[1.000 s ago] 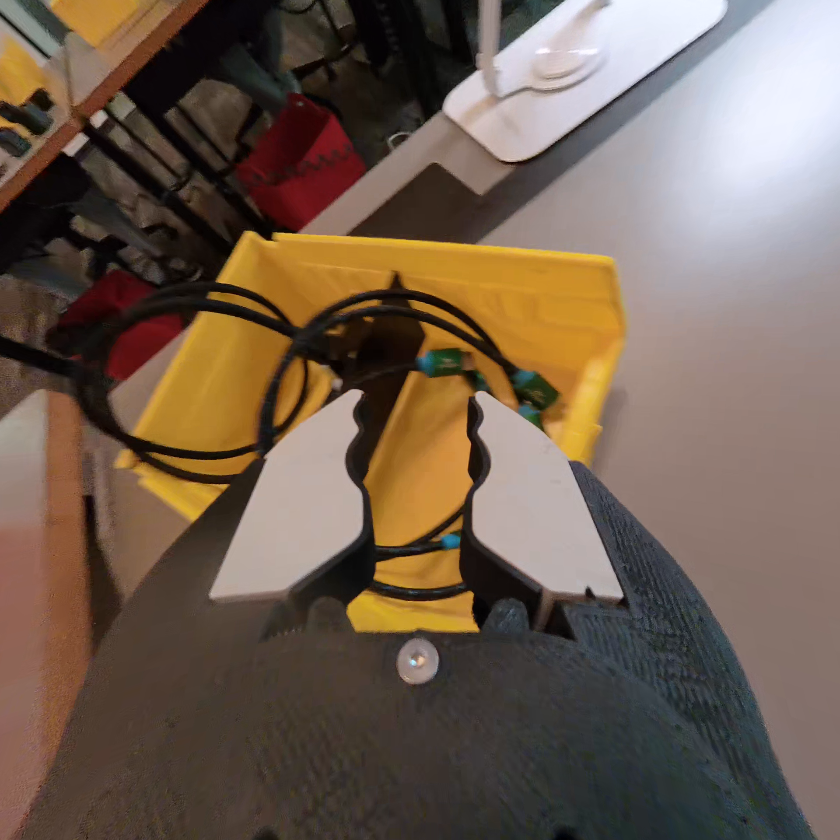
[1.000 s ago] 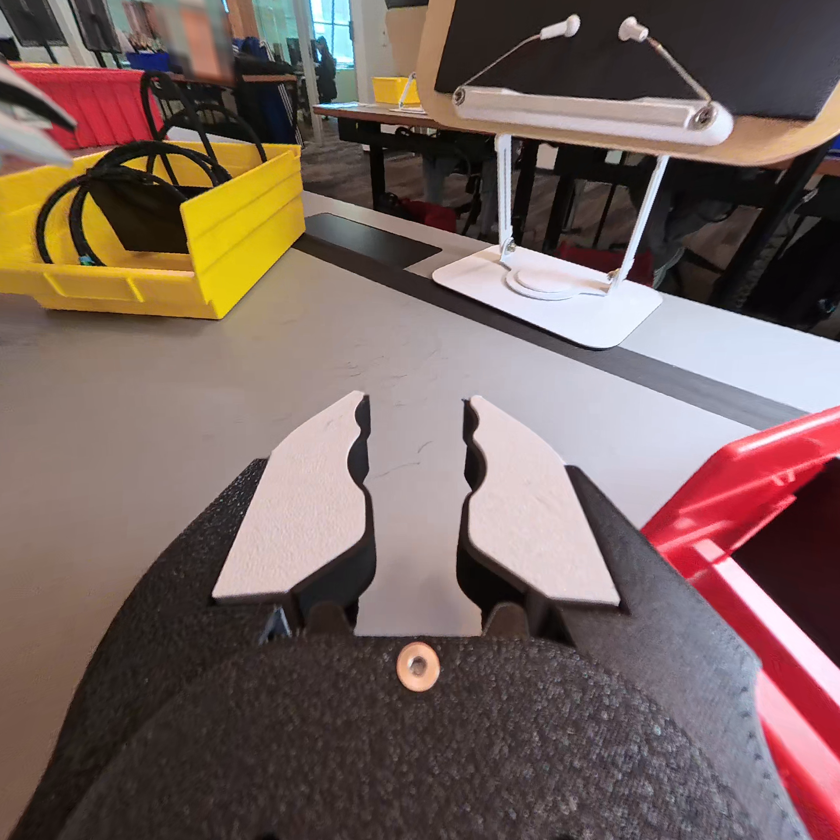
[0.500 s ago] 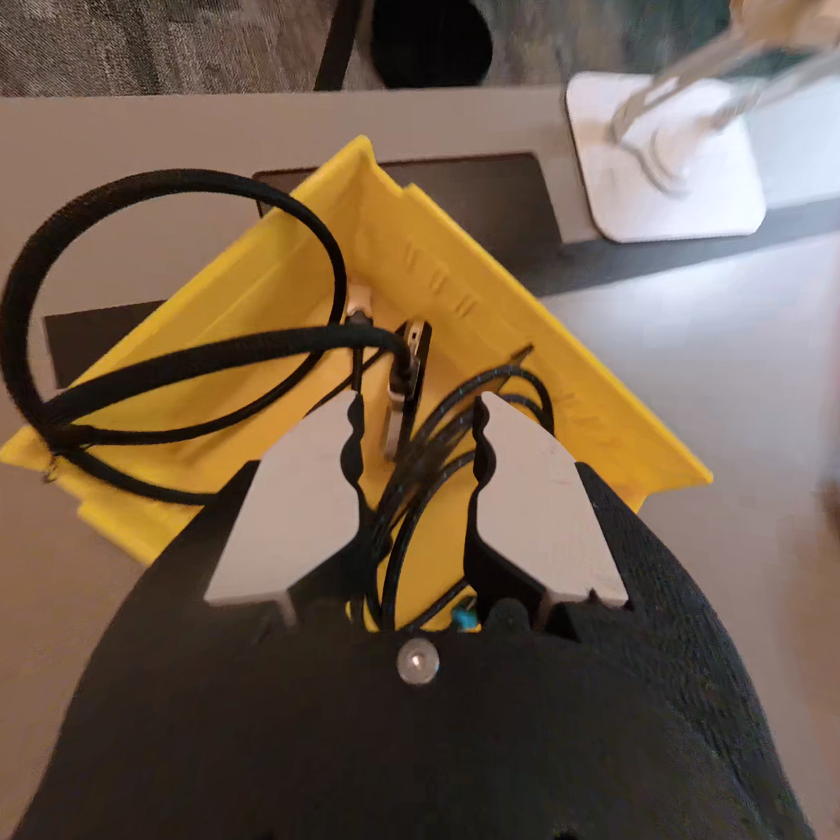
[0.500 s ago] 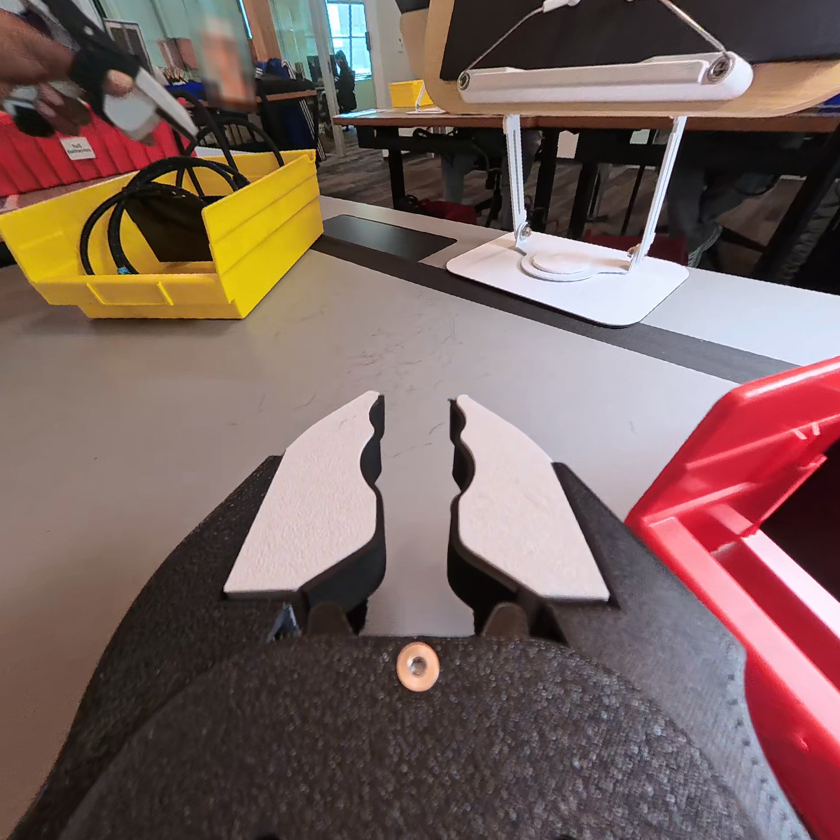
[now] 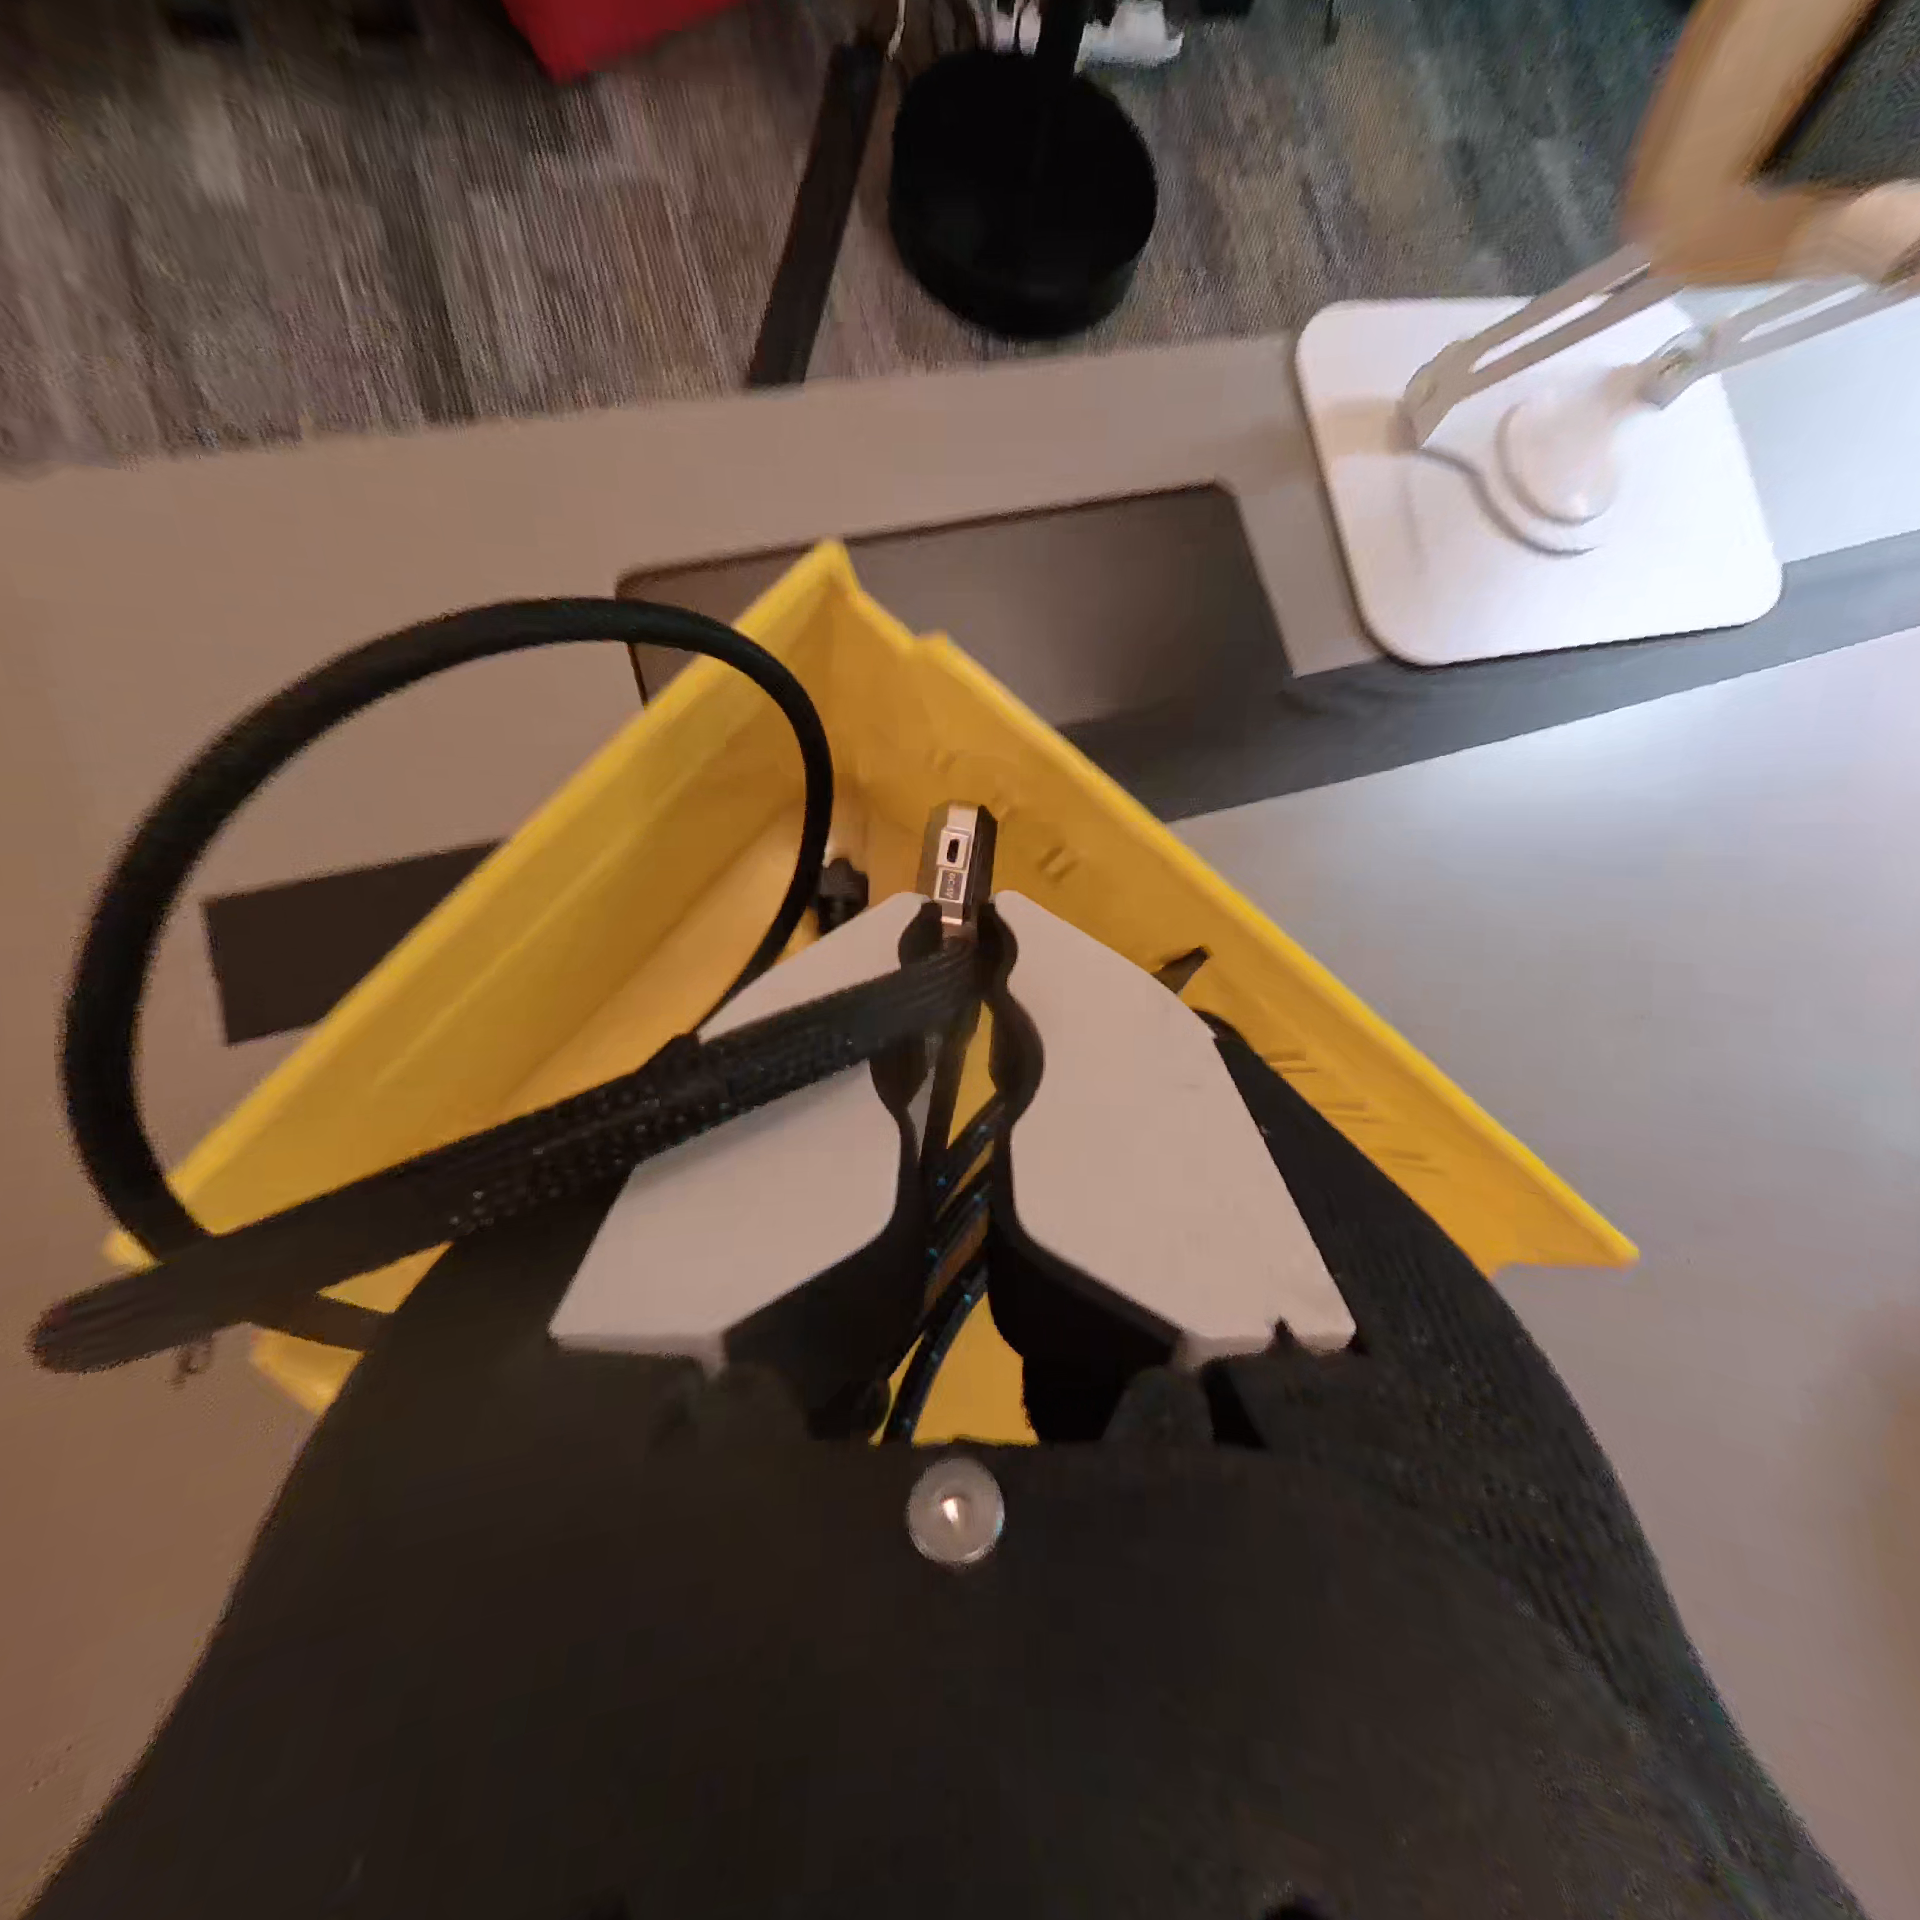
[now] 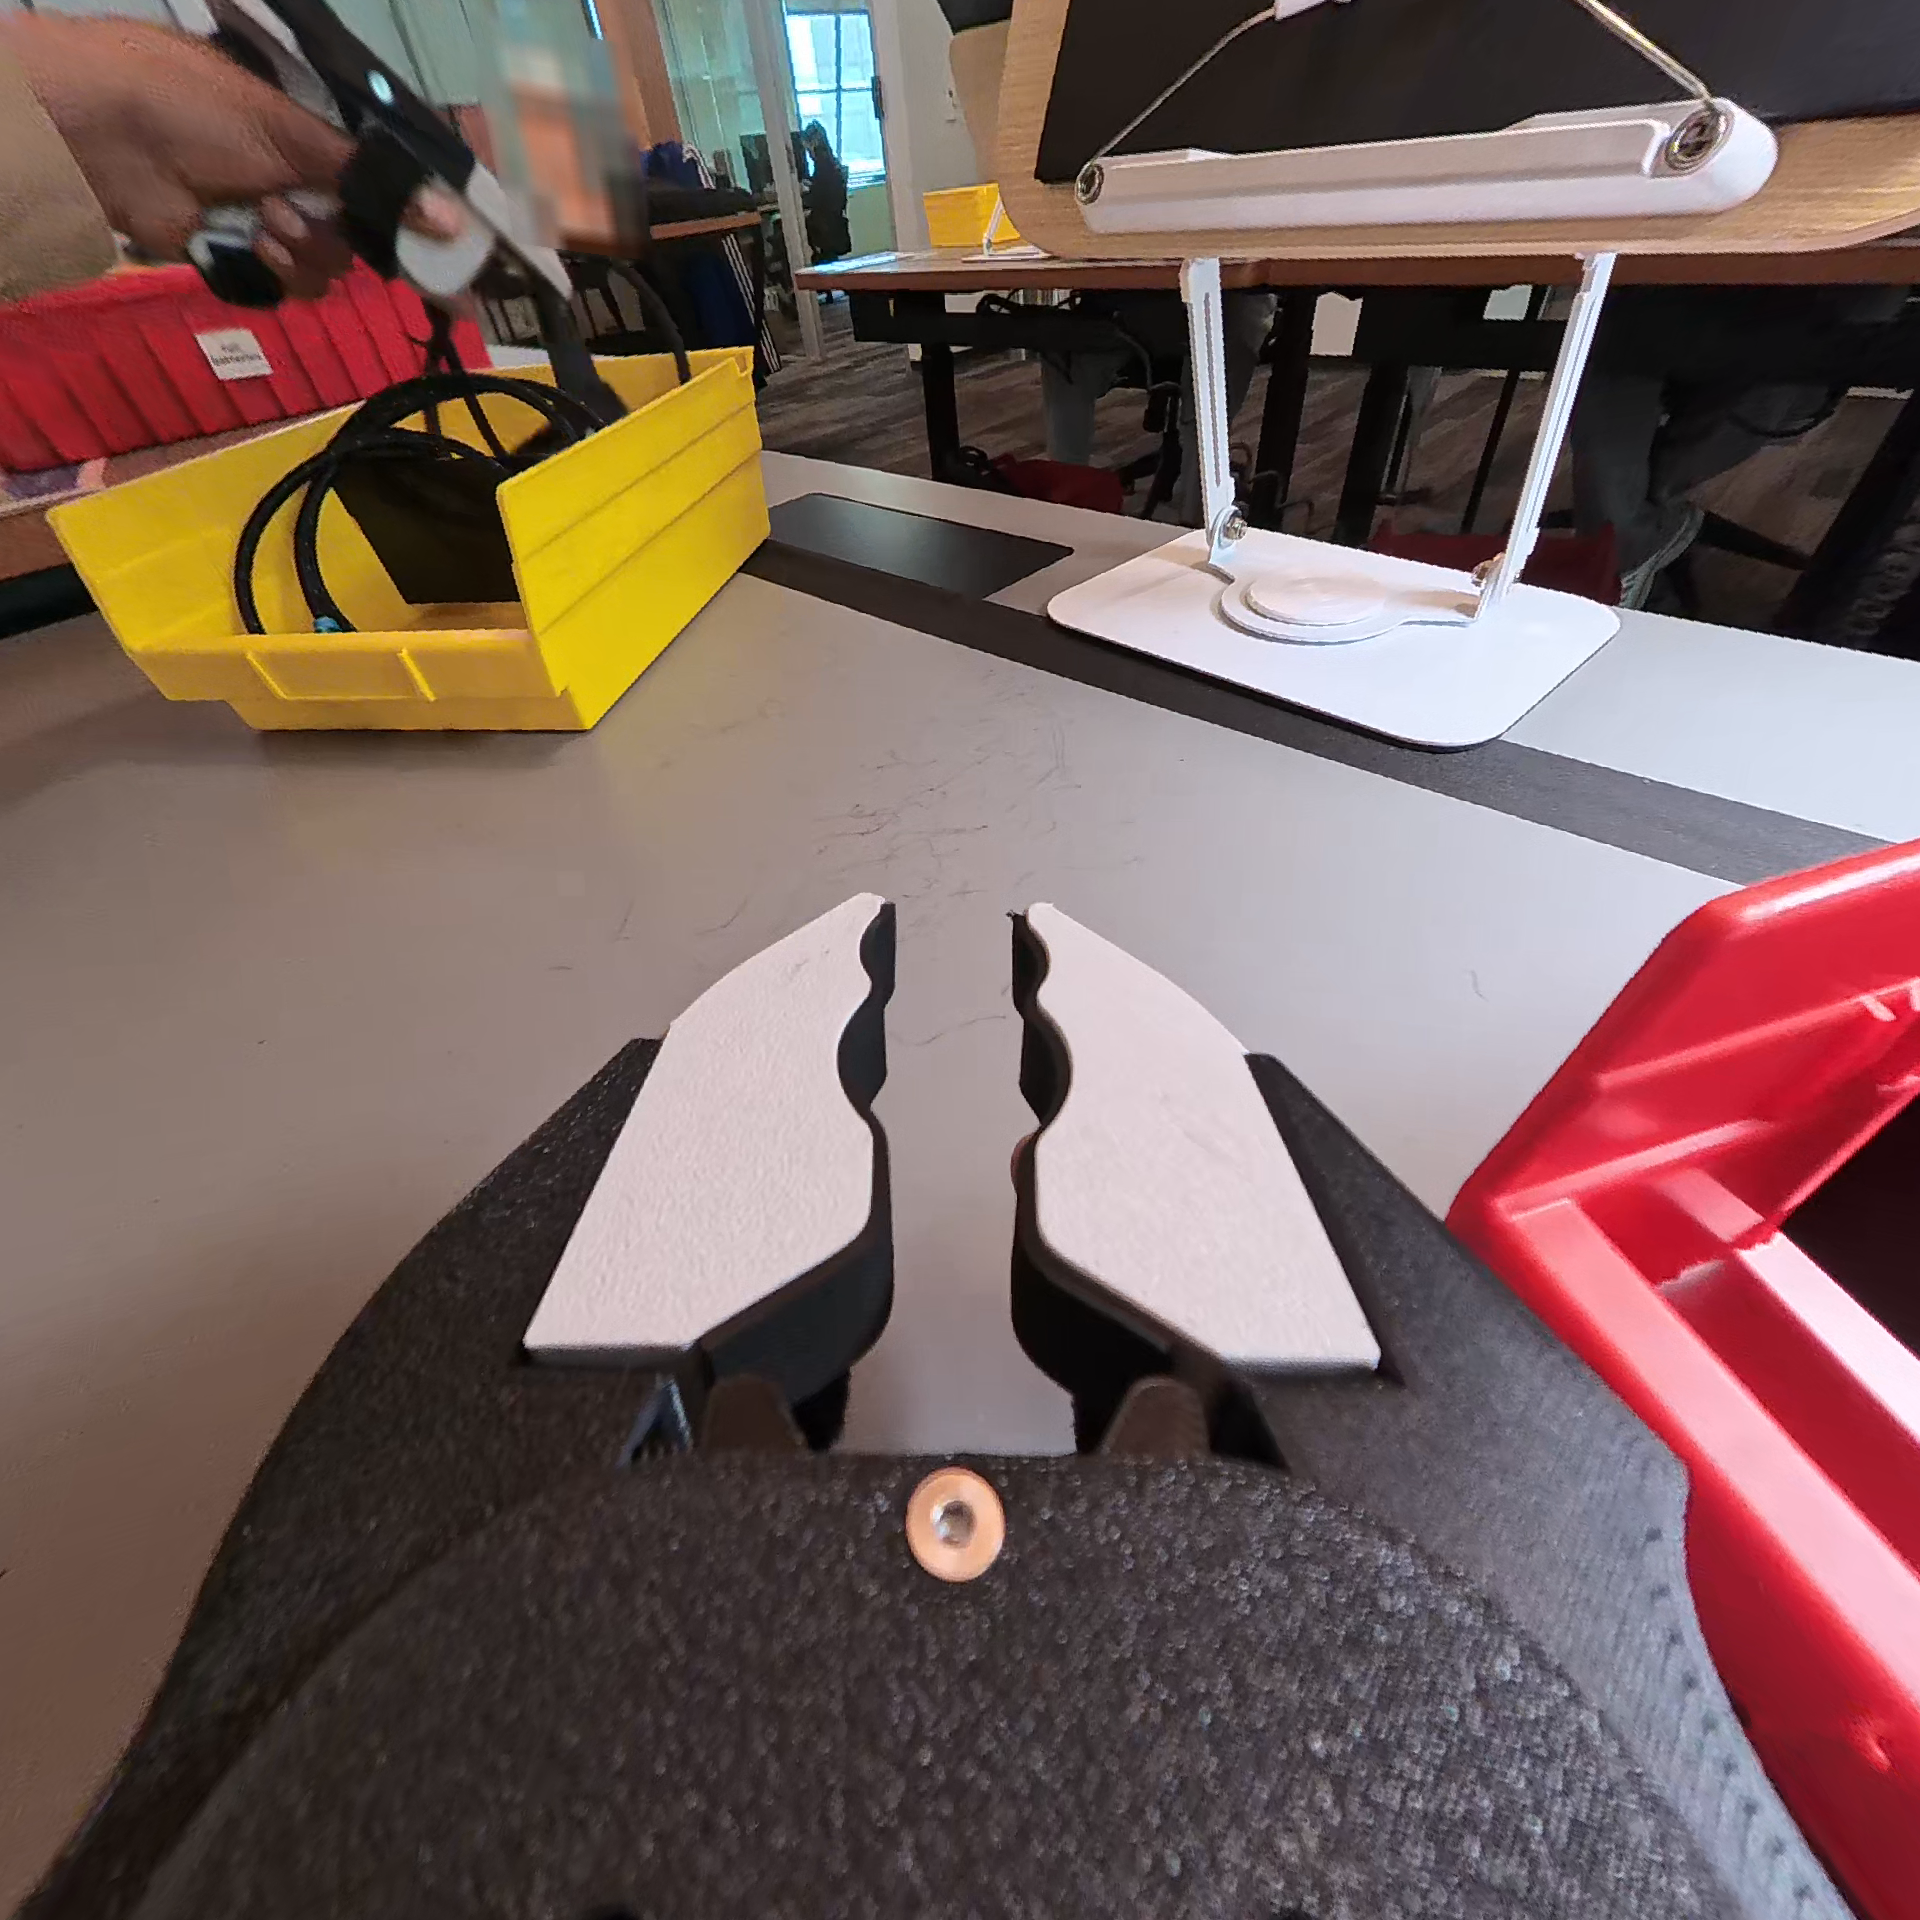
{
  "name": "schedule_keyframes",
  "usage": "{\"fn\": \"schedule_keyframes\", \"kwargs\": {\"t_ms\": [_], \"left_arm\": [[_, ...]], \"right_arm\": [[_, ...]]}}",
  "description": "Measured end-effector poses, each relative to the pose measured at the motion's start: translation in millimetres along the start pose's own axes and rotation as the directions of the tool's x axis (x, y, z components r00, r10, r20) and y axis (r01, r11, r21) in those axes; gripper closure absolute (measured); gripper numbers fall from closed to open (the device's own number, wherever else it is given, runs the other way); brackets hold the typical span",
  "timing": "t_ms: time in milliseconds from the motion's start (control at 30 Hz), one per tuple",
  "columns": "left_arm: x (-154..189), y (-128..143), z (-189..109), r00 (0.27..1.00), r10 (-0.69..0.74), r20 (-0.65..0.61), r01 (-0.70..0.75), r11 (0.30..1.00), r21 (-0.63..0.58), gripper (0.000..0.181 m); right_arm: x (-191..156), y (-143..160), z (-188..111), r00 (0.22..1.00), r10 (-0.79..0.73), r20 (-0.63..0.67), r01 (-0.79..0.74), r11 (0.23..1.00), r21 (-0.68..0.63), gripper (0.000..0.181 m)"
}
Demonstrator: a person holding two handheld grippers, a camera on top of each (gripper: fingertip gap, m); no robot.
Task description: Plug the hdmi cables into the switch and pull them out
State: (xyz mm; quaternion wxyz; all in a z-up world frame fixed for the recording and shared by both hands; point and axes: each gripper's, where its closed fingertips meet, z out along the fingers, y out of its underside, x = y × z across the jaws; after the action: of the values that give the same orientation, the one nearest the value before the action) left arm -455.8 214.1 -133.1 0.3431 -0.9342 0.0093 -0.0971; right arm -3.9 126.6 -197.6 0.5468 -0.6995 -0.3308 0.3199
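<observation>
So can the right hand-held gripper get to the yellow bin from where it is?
Probably yes: bare table lies between the open right hand-held gripper and the yellow bin, though the left hand-held gripper is above it.

On the tabletop stand 1 yellow bin, 1 red bin and 1 white stand. 2 grippers show: the left gripper over the yellow bin, the right gripper well apart from it. Inside the yellow bin lie at least 2 black cables and 1 black switch.
</observation>
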Motion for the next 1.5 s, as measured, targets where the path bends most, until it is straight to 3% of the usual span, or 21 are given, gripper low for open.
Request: {"fn": "schedule_keyframes", "kwargs": {"t_ms": [167, 367, 500, 667, 833, 933, 1000, 1067, 1167, 1300, 1400, 1500], "left_arm": [[37, -53, -70, 0.989, 0.145, 0.039, -0.149, 0.981, 0.128, 0.174], [121, -100, -157, 0.927, 0.368, 0.070, -0.374, 0.899, 0.227, 0.174], [188, -107, -198, 0.850, 0.523, 0.065, -0.523, 0.819, 0.236, 0.174], [274, -91, -222, 0.745, 0.663, -0.068, -0.629, 0.733, 0.259, 0.174], [350, -48, -213, 0.607, 0.733, -0.308, -0.690, 0.678, 0.253, 0.174], [387, -10, -187, 0.506, 0.743, -0.438, -0.749, 0.630, 0.203, 0.174], [409, 19, -166, 0.437, 0.741, -0.510, -0.792, 0.586, 0.171, 0.174], [429, 47, -144, 0.377, 0.732, -0.567, -0.833, 0.536, 0.138, 0.174], [451, 84, -114, 0.312, 0.719, -0.620, -0.882, 0.463, 0.093, 0.174], [465, 105, -81, 0.286, 0.723, -0.629, -0.909, 0.412, 0.060, 0.174], [470, 105, -66, 0.291, 0.732, -0.617, -0.887, 0.448, 0.113, 0.172], [472, 92, -73, 0.314, 0.715, -0.624, -0.773, 0.574, 0.268, 0.160]], "right_arm": [[-6, -6, -1, 1.000, 0.001, 0.025, -0.002, 1.000, 0.015, 0.160], [-15, -11, -3, 0.999, -0.018, 0.046, 0.016, 1.000, 0.025, 0.157], [-16, -14, -4, 0.998, -0.043, 0.044, 0.041, 0.999, 0.034, 0.156], [-17, -34, -9, 0.998, -0.038, 0.051, 0.033, 0.996, 0.085, 0.154], [-35, -107, -29, 0.983, -0.168, 0.079, 0.148, 0.964, 0.221, 0.153], [-62, -159, -48, 0.938, -0.323, 0.125, 0.285, 0.925, 0.251, 0.147], [-81, -174, -54, 0.887, -0.431, 0.165, 0.394, 0.894, 0.214, 0.143], [-91, -163, -50, 0.834, -0.516, 0.197, 0.503, 0.857, 0.112, 0.138], [-101, -113, -35, 0.777, -0.537, 0.329, 0.586, 0.808, -0.066, 0.139], [-97, -56, -15, 0.755, -0.498, 0.427, 0.619, 0.756, -0.213, 0.141], [-95, -46, -11, 0.793, -0.361, 0.490, 0.511, 0.833, -0.212, 0.148], [-95, -54, -14, 0.799, -0.222, 0.559, 0.345, 0.930, -0.124, 0.158]]}}
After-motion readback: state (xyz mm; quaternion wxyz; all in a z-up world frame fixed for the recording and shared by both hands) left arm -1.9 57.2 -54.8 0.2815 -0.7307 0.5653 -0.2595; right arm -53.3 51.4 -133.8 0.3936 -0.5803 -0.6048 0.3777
